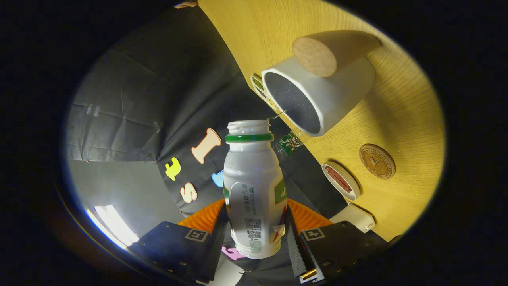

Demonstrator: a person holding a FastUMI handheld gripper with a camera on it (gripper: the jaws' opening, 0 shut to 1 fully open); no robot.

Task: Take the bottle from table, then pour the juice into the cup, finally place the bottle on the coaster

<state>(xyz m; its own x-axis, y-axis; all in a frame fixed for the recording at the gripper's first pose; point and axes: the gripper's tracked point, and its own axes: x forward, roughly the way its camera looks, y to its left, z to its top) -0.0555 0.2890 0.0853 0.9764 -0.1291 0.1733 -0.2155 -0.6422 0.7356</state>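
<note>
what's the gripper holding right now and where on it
The gripper is shut on the bottle, its fingers pressing the lower body from both sides.

Tool-mounted fisheye, rolled sideways, close above table [397, 119].

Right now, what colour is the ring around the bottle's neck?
Green, on the white bottle held between the jaws; clearest in the gripper view.
</note>
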